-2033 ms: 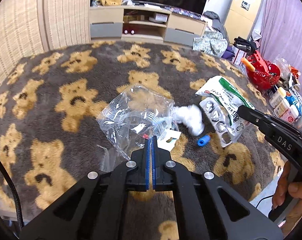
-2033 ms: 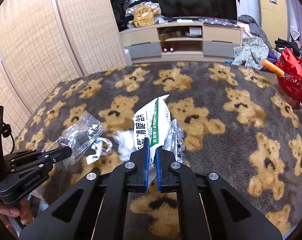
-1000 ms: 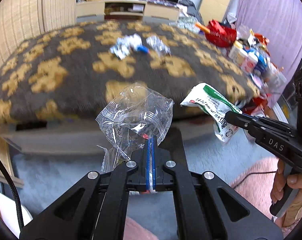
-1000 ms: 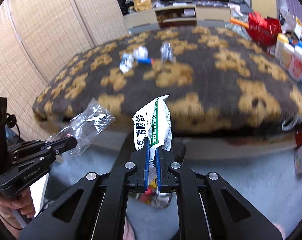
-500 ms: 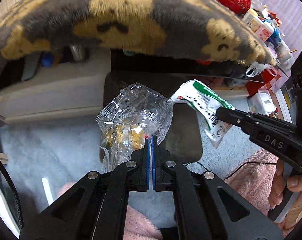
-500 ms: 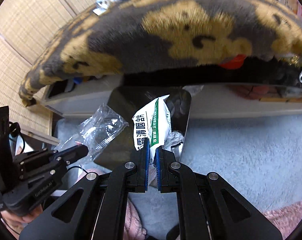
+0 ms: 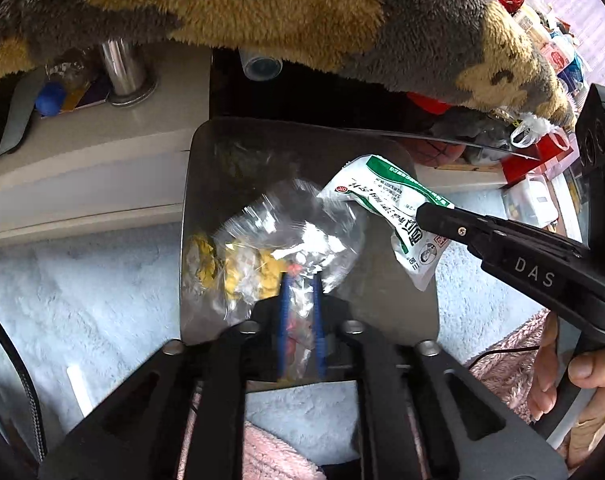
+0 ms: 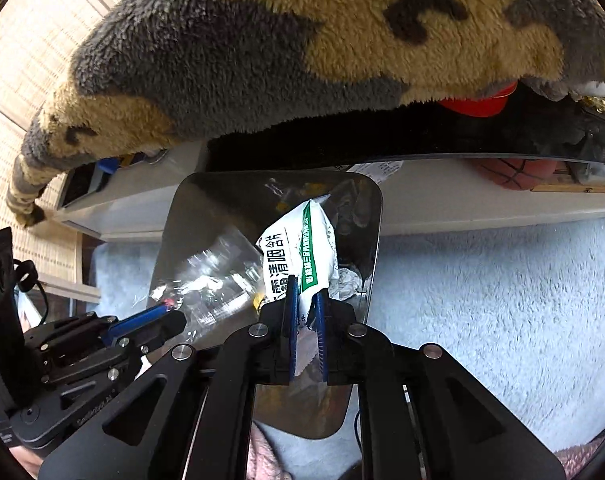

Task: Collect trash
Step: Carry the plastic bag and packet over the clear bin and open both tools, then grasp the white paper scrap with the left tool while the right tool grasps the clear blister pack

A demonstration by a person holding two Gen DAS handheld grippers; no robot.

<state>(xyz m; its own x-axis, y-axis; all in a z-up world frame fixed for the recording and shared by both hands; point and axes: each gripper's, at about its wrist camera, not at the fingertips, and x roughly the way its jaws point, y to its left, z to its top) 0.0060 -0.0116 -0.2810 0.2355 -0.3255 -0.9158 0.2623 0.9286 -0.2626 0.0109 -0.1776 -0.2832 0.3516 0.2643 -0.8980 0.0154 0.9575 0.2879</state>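
Observation:
A dark trash bin (image 7: 418,312) with a rounded rectangular mouth stands on the floor under both grippers. Over it, the jaws of my left gripper (image 7: 300,280) are opening; a crumpled clear plastic bag (image 7: 286,232) lies loose between the blue pads. From the right, my right gripper (image 7: 422,214) reaches in with a white and green packet (image 7: 386,196). In the right wrist view the right gripper (image 8: 305,300) has its jaws opening too, and the packet (image 8: 298,252) stands between parted pads above the bin (image 8: 376,208). The clear bag (image 8: 214,276) hangs off the left gripper (image 8: 170,312). Yellow and white scraps lie in the bin.
The bear-print blanket (image 7: 302,8) overhangs the table edge just above the bin. A white low frame (image 7: 82,168) and a metal leg (image 7: 118,68) stand at the left. Pale blue rug (image 8: 482,300) surrounds the bin. A hand (image 7: 582,376) holds the right gripper's handle.
Both grippers came down from the tabletop over the bin. Their pads, pressed tight before, now stand apart, and the clear bag has sagged lower into the bin mouth.

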